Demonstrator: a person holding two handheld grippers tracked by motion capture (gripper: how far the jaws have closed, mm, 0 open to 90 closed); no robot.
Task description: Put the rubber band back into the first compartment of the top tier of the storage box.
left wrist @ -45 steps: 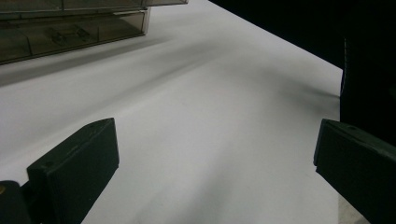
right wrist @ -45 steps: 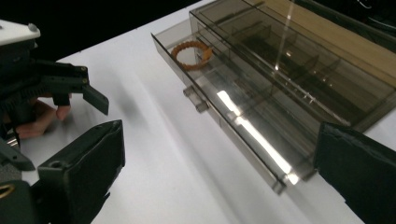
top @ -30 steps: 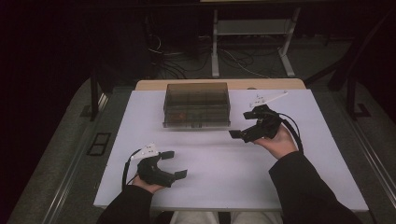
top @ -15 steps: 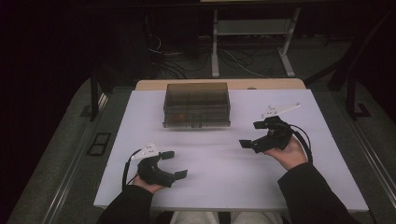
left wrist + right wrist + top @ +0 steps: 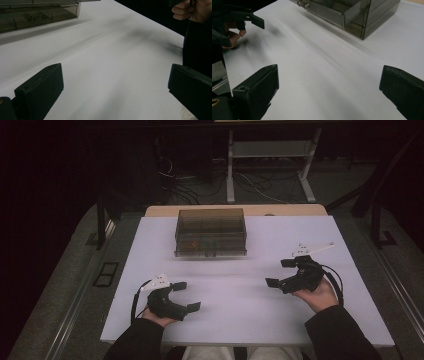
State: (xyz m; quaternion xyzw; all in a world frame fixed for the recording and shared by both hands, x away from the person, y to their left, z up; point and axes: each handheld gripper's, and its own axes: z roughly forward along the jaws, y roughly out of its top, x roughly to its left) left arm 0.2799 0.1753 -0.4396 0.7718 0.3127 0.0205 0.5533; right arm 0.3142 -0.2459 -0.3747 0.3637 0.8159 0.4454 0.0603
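A smoky, see-through plastic drawer box point(image 5: 210, 232) stands at the far middle of the white table point(image 5: 235, 320). My left gripper point(image 5: 187, 295) rests near the front left, held by a hand, jaws wide apart and empty. Over the right side my right gripper point(image 5: 278, 272) is also open with nothing in it, jaws pointing left. In the left gripper view the left gripper point(image 5: 116, 75) faces bare table, with the box point(image 5: 37, 12) at the top left. From the right gripper view, the right gripper point(image 5: 329, 75) looks toward the box point(image 5: 352, 12) with its small drawer knobs.
A wooden strip point(image 5: 235, 210) runs behind the white sheet. Beyond the table are a dark floor, cables and a metal stand point(image 5: 270, 150). The other hand point(image 5: 192, 10) and the left gripper point(image 5: 234, 20) appear at the edges of the gripper views.
My right gripper has drawn back from beside the box toward the near right of the table, staying open. The left gripper has barely moved.
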